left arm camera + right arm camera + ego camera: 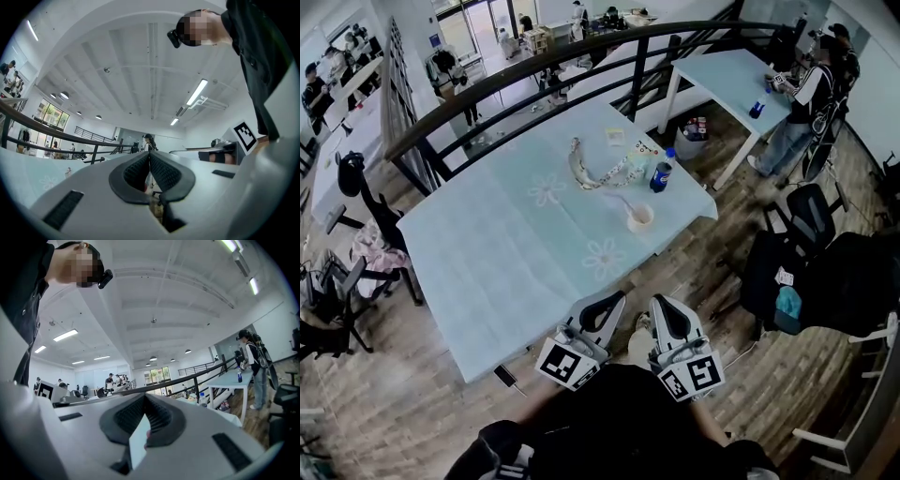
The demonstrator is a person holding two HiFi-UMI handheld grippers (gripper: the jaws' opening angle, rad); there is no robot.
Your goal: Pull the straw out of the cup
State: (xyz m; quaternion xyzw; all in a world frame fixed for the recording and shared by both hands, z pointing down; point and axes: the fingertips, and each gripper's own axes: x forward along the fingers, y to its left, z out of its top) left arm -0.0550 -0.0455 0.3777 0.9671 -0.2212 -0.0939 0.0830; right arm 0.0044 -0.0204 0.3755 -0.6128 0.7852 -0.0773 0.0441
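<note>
A pale paper cup stands on the light blue table, toward its right side, and a straw leans out of it to the upper left. My two grippers are held side by side off the table's near edge, well short of the cup. In the head view the left gripper is empty. From its own camera, the left gripper has its jaws pressed together. The right gripper sits beside it, and in its own view the right gripper also has its pads meeting at the tip.
A blue-labelled bottle and several snack packets lie behind the cup. A black railing runs along the table's far side. A second table with a person stands at the back right. Dark office chairs are on the right.
</note>
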